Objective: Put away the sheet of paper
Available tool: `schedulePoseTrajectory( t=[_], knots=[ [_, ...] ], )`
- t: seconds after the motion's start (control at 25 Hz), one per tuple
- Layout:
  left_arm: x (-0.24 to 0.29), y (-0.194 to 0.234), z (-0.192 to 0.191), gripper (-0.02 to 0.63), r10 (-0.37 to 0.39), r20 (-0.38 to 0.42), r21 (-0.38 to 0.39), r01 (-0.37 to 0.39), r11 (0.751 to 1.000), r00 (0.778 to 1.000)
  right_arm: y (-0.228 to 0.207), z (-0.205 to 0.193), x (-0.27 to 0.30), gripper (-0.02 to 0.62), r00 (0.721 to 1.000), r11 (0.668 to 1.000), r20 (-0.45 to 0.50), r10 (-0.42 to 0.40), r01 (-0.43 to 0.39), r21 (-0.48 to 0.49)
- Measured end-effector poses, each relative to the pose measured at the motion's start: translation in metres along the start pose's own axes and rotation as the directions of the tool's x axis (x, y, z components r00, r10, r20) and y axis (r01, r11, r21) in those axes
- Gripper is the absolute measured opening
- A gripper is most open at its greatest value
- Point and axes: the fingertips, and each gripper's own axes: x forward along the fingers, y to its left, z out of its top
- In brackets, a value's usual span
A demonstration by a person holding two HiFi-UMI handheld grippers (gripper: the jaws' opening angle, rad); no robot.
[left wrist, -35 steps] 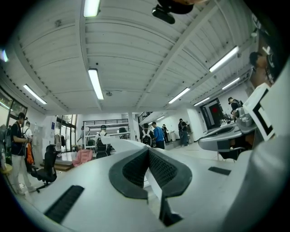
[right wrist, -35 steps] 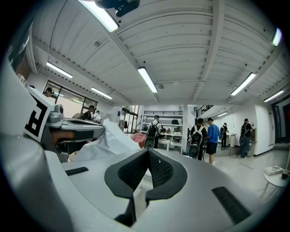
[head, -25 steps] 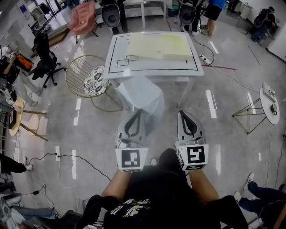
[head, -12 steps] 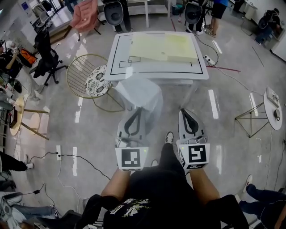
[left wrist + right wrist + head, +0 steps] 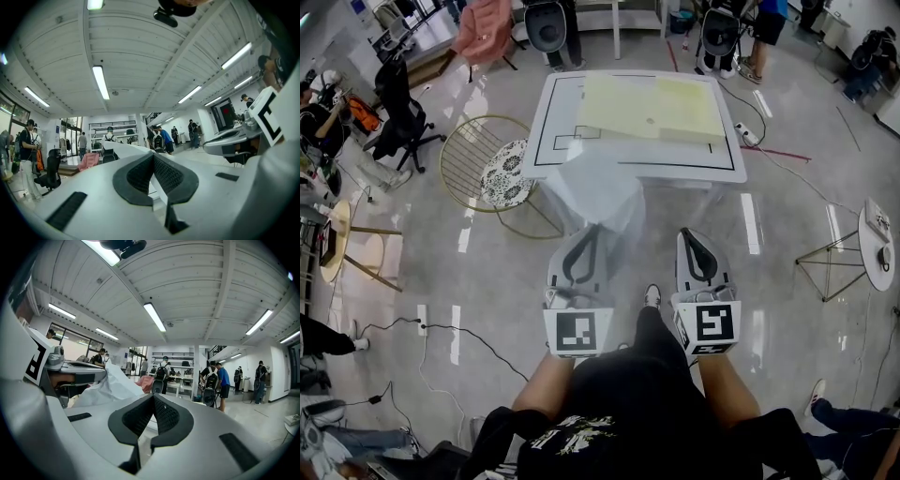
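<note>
1. Jaws of the left gripper [image 5: 592, 231] are pressed together on the sheet of paper [image 5: 598, 192], which billows in the air before them, near the desk [image 5: 546, 131] front edge.
2. Right gripper [image 5: 687, 234] jaws meet at the tips, holding nothing.

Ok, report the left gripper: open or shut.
Shut. The left gripper is clamped on the sheet of paper: its jaws meet at the tip, and the sheet billows out ahead of them.
</note>
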Motion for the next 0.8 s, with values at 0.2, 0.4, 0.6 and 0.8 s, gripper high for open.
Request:
schedulePoseTrajectory(
  t=[0.2,0.4,0.6,0.8],
  knots=[
    [0.023,0.005,-0.002,0.0,0.013,0.0,0.012,-0.013,1.0,1.0,-0.008,0.002,0.024,-0.003,1.0,1.0,0.009,0.026,-0.026,-0.005],
    [0.051,0.01,0.002,0.0,0.028,-0.003,0.005,-0.028,1.0,1.0,-0.024,0.004,0.051,-0.003,0.999,0.999,0.009,0.041,-0.041,-0.005],
    [0.079,0.012,0.004,0.0,0.038,-0.012,-0.001,-0.038,0.999,0.999,-0.045,0.006,0.074,-0.003,0.999,0.999,0.003,0.044,-0.044,0.004],
    [0.109,0.009,0.009,0.0,0.039,-0.011,0.0,-0.039,0.999,0.999,-0.067,0.008,0.093,-0.003,0.999,0.999,0.004,0.04,-0.04,0.011]
  ],
)
